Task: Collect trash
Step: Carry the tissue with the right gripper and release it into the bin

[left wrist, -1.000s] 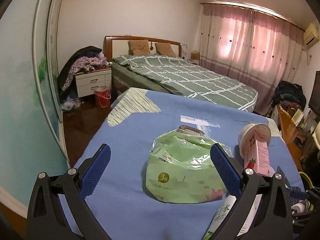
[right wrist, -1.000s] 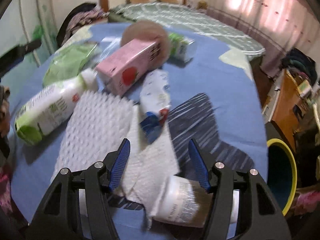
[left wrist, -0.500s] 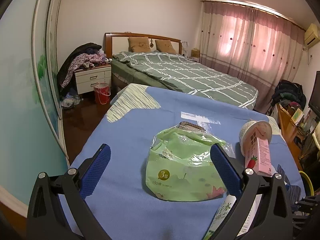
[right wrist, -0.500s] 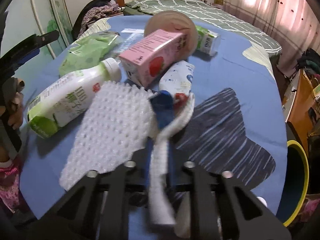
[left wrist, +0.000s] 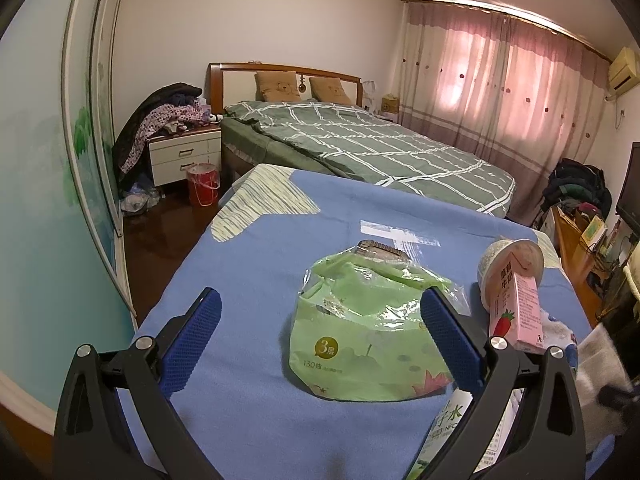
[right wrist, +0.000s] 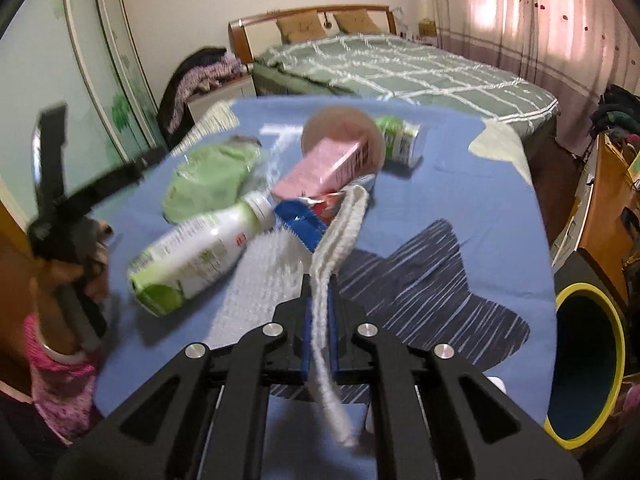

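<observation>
My right gripper [right wrist: 319, 320] is shut on a white bumpy foam sheet [right wrist: 340, 240], folded and lifted off the blue table cloth [right wrist: 440, 184]. On the cloth lie a white-green bottle [right wrist: 196, 252], a pink milk carton [right wrist: 324, 168], a green tissue pack [right wrist: 212, 176], a blue-red wrapper [right wrist: 308, 216], a round tub [right wrist: 340, 124] and a small green can [right wrist: 400, 140]. My left gripper [left wrist: 320, 340] hangs open above the cloth, with the green tissue pack [left wrist: 368, 332] just ahead between its fingers, untouched. The pink carton [left wrist: 516, 312] and tub [left wrist: 512, 264] stand to its right.
A bin with a yellow rim [right wrist: 588, 364] stands off the table's right edge. A green-covered bed [left wrist: 368, 148] lies beyond the table. A nightstand [left wrist: 184, 156] piled with clothes and a red bucket [left wrist: 203, 184] stand at the left. A wooden cabinet [right wrist: 604, 192] is at the right.
My right gripper closed on the white foam sheet and rose with it, pulling it up from the cloth. The left gripper stayed put and open.
</observation>
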The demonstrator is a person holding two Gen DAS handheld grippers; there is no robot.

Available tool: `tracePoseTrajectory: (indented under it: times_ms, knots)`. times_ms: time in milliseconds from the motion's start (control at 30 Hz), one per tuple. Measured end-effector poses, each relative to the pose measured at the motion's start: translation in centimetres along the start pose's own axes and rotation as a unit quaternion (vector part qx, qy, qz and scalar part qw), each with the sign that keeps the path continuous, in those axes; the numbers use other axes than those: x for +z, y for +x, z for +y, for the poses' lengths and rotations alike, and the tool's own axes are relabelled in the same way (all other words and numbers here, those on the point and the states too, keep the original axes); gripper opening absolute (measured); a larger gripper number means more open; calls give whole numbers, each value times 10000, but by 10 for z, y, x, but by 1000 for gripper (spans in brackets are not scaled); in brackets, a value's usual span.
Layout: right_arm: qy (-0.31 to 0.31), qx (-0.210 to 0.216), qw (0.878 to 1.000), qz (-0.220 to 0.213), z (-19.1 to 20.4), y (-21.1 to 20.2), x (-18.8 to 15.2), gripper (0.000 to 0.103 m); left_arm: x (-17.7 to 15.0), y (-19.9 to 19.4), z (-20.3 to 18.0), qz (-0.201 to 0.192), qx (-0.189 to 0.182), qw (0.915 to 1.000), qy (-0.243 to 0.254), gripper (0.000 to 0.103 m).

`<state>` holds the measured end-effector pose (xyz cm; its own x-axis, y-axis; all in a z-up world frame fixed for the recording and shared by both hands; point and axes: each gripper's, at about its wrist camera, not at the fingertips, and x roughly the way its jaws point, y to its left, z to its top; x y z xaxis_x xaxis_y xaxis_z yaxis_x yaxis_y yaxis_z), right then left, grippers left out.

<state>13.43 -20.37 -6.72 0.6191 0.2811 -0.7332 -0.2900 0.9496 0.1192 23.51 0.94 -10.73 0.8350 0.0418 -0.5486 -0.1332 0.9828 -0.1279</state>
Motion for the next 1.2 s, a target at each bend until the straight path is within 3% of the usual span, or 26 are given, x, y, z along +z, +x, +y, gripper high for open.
tracePoseTrajectory:
  times_ms: [267,733,900,1067,1200]
  knots:
    - [427,-128,9973,-583,-24,-37,10,7,-2,2,-3,12,7,10000,37,98]
    - [1223,-520,9844,-1150,-84,-73,5,7,-5,5,-7,52,23,9999,118,98]
    - [1638,-1047,9724,-1289,-117,-86,-8,7,-5,4,-7,34,-12,9999,115,98]
    - [2235,-1872,9470,-1350,-163,-89,-28,7,-4,-1,-14,-70,-14,9997,217,98]
    - [2611,-2288,9293,-1264,-193,-81,-45,7,-3,-7,-20,-125,-28,9994,337,98]
